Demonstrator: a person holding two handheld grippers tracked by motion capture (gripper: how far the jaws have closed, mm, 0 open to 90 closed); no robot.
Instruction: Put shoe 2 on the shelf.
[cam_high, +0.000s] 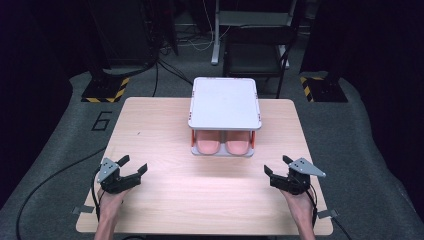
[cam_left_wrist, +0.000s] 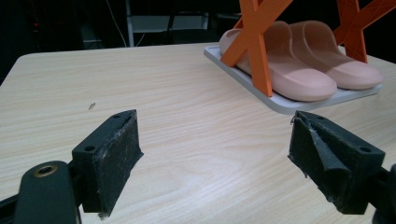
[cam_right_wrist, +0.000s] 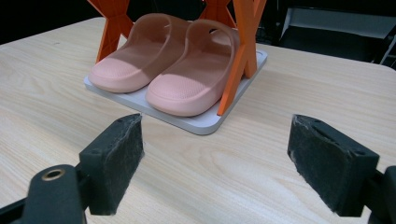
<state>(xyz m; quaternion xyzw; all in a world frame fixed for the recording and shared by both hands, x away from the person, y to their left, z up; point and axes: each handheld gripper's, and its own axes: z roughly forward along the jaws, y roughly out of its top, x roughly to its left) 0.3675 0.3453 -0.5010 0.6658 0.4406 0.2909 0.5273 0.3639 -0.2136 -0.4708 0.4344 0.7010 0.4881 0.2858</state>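
A small two-level rack with a white top shelf (cam_high: 224, 103) and orange cross-braced legs (cam_left_wrist: 254, 44) stands at the middle back of the wooden table (cam_high: 165, 200). A pair of pink slippers (cam_high: 223, 146) lies side by side on its white lower tray (cam_right_wrist: 205, 125), toes toward me. My left gripper (cam_high: 134, 166) is held open near the front left, its jaws wide apart over bare wood with nothing between them. At the front right my right gripper (cam_high: 276, 167) is likewise open and holds nothing. In the gripper views the slippers (cam_left_wrist: 299, 70) (cam_right_wrist: 163, 70) lie well beyond the jaws.
The table stands on grey floor with black cables (cam_high: 45, 185) trailing at the left. A dark chair (cam_high: 257, 50) and equipment stands with yellow-black striped bases (cam_high: 106, 90) are behind the table. Bare wood lies between the grippers and the rack.
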